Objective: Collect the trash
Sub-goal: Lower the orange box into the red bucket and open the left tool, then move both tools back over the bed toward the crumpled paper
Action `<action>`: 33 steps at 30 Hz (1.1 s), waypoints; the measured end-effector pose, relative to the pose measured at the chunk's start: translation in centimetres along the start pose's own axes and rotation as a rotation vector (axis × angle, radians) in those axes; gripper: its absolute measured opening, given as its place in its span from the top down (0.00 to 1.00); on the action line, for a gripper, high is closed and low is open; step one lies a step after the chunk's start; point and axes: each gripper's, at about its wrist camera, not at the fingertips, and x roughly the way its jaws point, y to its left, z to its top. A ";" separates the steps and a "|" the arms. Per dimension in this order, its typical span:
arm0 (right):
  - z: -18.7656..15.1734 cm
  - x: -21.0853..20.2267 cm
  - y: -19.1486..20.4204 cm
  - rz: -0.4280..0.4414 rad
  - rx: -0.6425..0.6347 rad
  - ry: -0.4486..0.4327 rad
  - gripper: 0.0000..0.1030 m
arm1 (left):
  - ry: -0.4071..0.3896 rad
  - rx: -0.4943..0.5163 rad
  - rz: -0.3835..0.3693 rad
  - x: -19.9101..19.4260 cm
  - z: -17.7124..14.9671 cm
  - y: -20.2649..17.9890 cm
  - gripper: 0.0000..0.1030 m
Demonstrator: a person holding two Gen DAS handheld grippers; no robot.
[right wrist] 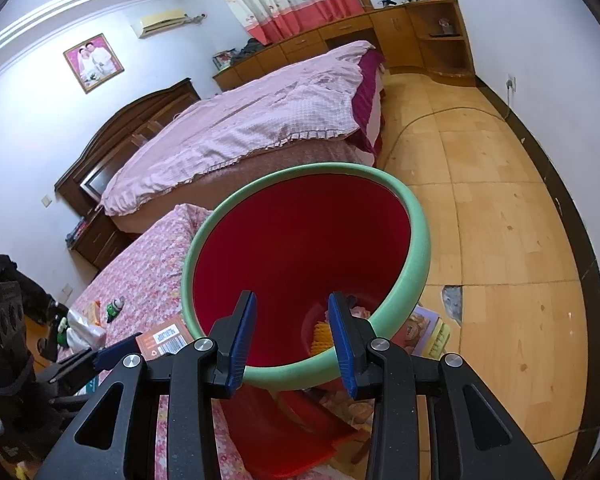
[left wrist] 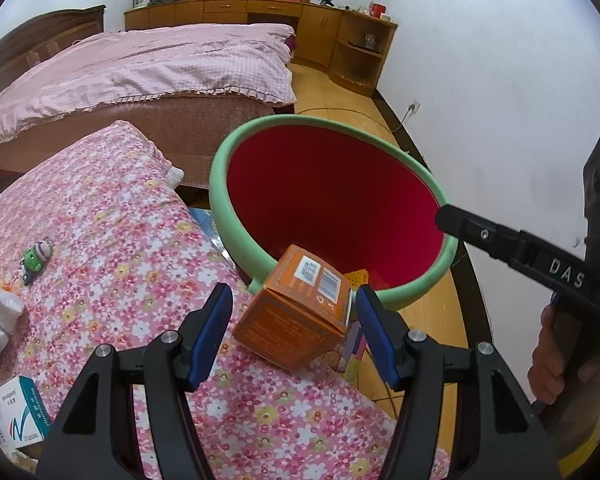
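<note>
Left tool (left wrist: 294,322): jaws spread wide, orange box (left wrist: 296,312) sitting between the blue pads (left wrist: 212,332), touching neither as far as I can tell; not yet gripped. Box lies tilted at the edge of the floral-covered surface (left wrist: 112,232), its far corner at 12 o'clock against the green rim of the red bin (left wrist: 332,200). Right tool (right wrist: 292,336): jaws parted around the near rim of the bin at 6 o'clock in its own view, pads either side of the wall; whether they actually pinch it I cannot tell. Judgement: step in hand is taking the box and tipping it into the bin. Close squarely on the two long faces, since a cardboard corner grip will likely twist. Lift clear of the rim before moving toward 12 o'clock, release only once over the red interior. Bin already holds something yellow (right wrist: 324,336). More litter waits: teal-and-white box (left wrist: 18,412) at 8 o'clock, small green toy (left wrist: 36,258) at 10 o'clock.
</note>
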 end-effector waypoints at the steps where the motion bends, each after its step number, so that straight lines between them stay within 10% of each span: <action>1: 0.0 0.0 0.0 0.000 0.001 0.001 0.63 | 0.000 0.004 0.002 0.2 0.0 -0.1 0.38; 33: -0.1 0.0 -1.5 -0.012 0.039 0.006 0.63 | -0.086 -0.051 0.001 1.9 4.7 0.2 0.42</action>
